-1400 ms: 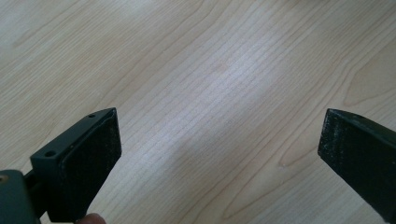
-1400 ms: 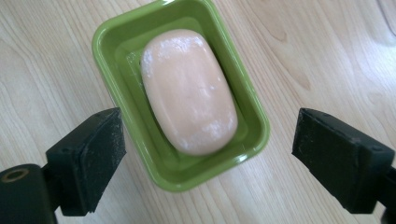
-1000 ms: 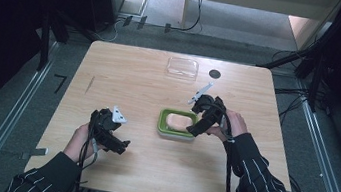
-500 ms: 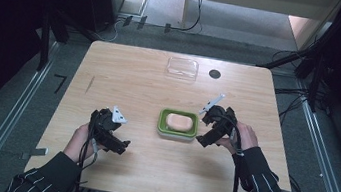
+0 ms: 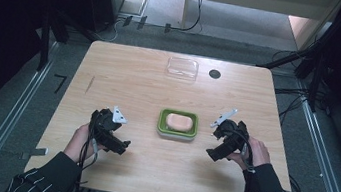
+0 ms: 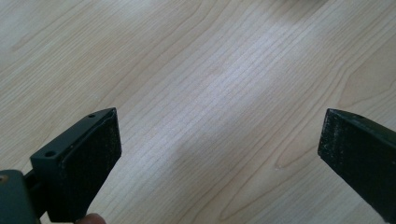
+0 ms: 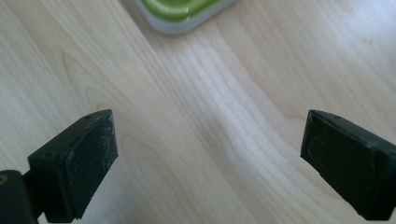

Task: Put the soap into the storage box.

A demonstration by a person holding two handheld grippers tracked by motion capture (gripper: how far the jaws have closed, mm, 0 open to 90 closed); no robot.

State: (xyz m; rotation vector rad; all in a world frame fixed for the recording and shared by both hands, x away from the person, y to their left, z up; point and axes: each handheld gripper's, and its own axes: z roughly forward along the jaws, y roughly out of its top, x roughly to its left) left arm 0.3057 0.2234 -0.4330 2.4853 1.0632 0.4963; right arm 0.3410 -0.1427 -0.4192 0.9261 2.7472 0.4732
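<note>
Wooden table (image 5: 149, 88) takes up the middle of the high view, pale and grained, with dark floor and cables around it. Two forearms in dark, white-striped sleeves come in from the bottom edge, one at lower left and one at lower right, each hand wrapped around one gripper just above the tabletop.

One green tray (image 5: 178, 124) sits at centre frame, between the two grippers and apart from both, with one pale pink block (image 5: 179, 122) lying inside it. One clear lid (image 5: 182, 68) lies at upper centre near the table's far edge, and one small dark disc (image 5: 214, 74) is just right of it.

At lower left the left gripper (image 5: 122, 146) points toward the right of the frame; in its own view its jaws stand wide apart over bare wood, holding nothing. At right of centre the right gripper (image 5: 213, 154) angles down and left; its jaws are also spread wide and empty, with the tray's corner (image 7: 182, 14) at the top of its view.

No writing is readable.
</note>
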